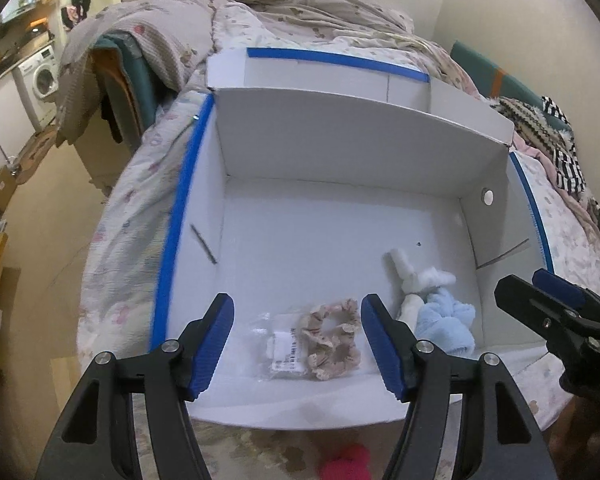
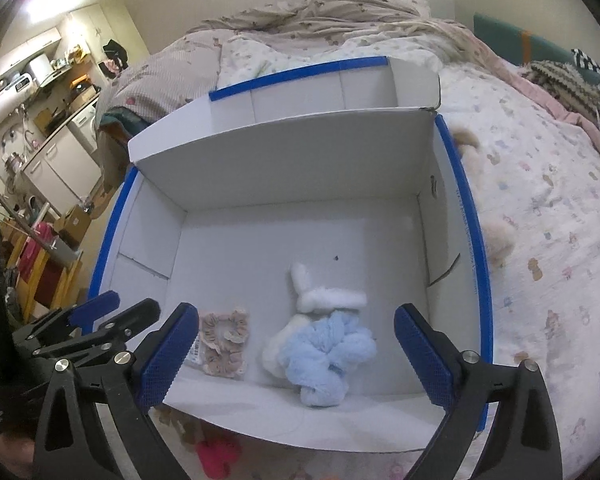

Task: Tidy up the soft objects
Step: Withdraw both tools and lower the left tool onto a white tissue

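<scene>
No readable text anywhere. White label point(image 1: 285, 354) on the clear packet of the beige scrunchie point(image 1: 332, 338) carries a barcode and small print, too tiny to read. Blue tape edge of the white box point(image 2: 470, 240) has a line of small printing, blurred, illegible.

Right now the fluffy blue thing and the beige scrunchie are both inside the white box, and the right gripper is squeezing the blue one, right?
Not quite. The fluffy blue thing and the beige scrunchie are both inside the white box, but the right gripper is not squeezing anything. The right wrist view shows its jaws spread wide above the blue one, clear of it.
</scene>
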{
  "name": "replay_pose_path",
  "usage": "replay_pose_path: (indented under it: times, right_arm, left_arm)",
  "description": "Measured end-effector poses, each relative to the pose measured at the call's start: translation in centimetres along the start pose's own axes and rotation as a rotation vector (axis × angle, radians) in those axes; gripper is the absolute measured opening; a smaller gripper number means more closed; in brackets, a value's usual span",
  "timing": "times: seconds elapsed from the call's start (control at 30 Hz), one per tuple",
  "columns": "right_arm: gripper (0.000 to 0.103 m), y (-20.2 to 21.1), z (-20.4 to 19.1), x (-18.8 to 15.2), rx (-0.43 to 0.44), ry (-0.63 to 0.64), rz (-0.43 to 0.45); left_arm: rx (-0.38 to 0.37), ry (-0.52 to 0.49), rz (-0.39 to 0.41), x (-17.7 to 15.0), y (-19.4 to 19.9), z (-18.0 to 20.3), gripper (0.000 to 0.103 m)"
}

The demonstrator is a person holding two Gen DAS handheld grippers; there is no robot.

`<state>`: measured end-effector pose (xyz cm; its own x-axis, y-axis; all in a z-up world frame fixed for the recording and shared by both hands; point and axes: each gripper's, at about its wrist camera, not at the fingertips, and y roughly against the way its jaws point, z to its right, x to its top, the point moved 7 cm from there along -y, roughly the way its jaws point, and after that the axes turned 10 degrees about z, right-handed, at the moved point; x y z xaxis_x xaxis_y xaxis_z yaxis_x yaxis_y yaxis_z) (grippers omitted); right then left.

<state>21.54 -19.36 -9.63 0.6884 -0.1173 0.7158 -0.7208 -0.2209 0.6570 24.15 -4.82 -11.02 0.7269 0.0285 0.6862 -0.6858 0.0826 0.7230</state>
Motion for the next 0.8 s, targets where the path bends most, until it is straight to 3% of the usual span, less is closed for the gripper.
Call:
replay_pose_path:
  times: [0.57, 0.8]
  right_arm:
    - [0.103, 3.0, -1.6, -2.6, 0.059, 0.014, 0.019]
    - [0.103, 4.4, -1.7, -4.2, 0.053, 0.018, 0.033]
  left_arm:
    - [0.078, 0.003, 0.003, -2.7, 4.2, -3.9, 0.064]
    - [0.112, 0.069, -0.033, -4.8, 5.2, -6.4, 0.064]
